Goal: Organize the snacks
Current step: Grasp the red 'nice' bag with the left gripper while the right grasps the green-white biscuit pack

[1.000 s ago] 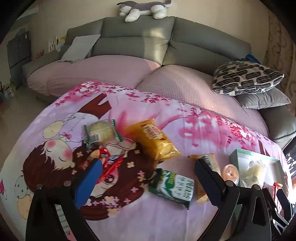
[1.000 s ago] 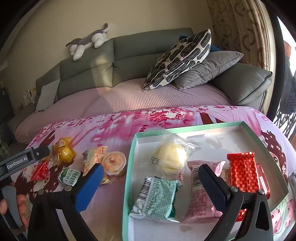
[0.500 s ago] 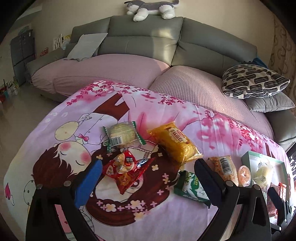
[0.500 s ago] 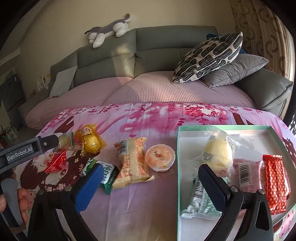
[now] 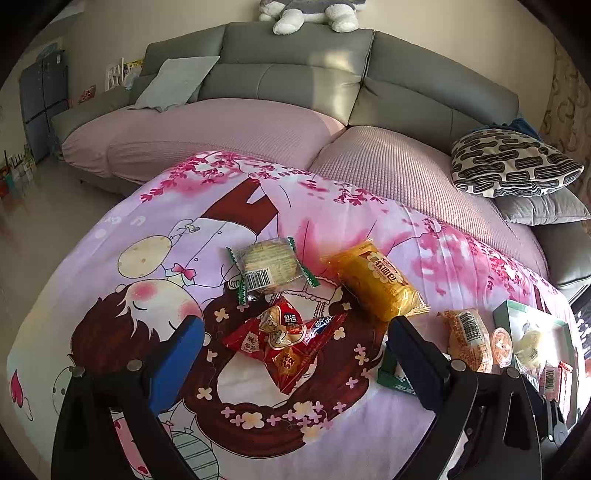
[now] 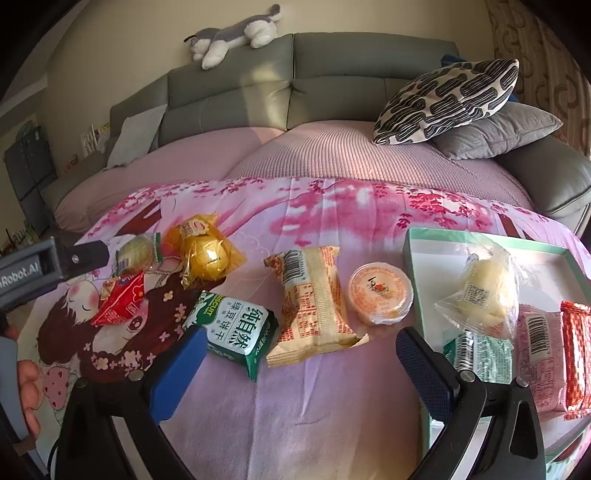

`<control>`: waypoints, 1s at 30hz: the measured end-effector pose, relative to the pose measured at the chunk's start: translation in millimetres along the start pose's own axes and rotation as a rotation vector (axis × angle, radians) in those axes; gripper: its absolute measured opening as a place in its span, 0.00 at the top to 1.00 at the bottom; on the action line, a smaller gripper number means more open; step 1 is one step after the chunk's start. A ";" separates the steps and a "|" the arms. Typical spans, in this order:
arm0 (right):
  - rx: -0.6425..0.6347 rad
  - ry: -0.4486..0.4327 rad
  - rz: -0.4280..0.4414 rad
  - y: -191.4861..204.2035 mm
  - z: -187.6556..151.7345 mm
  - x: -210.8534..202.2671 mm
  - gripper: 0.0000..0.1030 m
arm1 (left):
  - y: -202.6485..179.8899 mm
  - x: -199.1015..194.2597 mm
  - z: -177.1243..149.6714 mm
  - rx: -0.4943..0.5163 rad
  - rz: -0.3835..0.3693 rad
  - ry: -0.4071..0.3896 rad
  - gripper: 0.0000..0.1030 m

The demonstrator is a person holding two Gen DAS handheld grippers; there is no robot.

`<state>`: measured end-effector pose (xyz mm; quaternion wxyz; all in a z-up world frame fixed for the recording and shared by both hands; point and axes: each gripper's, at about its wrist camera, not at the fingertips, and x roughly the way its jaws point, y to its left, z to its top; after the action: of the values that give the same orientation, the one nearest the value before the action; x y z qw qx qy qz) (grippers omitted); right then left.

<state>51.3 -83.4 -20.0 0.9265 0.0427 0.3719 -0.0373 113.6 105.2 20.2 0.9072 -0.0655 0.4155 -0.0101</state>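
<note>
Snack packs lie loose on the pink cartoon cloth. My left gripper is open and empty, just above a red packet; a clear biscuit pack and a yellow bread bag lie beyond it. My right gripper is open and empty over an orange-striped wafer pack, with a green biscuit pack to its left and a jelly cup to its right. The green-rimmed box at right holds several wrapped snacks.
A grey sofa with pink covers stands behind the table. A patterned cushion and a grey cushion lie at its right end. A plush dog sits on the backrest. The left gripper's body shows at the right view's left edge.
Both grippers have moved left, away from the box. The left one now frames the red packet; the right one left the box and now hangs over the wafer pack.
</note>
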 end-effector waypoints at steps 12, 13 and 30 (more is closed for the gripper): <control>-0.020 0.012 -0.021 10.8 -2.8 15.4 0.00 | 21.6 27.7 -1.5 -0.036 -0.002 0.057 0.03; -0.024 -0.001 -0.017 13.1 -2.3 14.1 0.00 | 22.6 29.0 -1.0 -0.041 -0.006 0.054 0.03; -0.073 -0.029 0.055 51.0 3.5 27.6 0.00 | 23.3 64.5 7.5 -0.039 -0.051 0.168 0.03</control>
<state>78.7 -34.1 -34.0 0.9335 0.0187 0.3581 0.0008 160.6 124.4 -26.4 0.8672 -0.0924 0.4883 -0.0307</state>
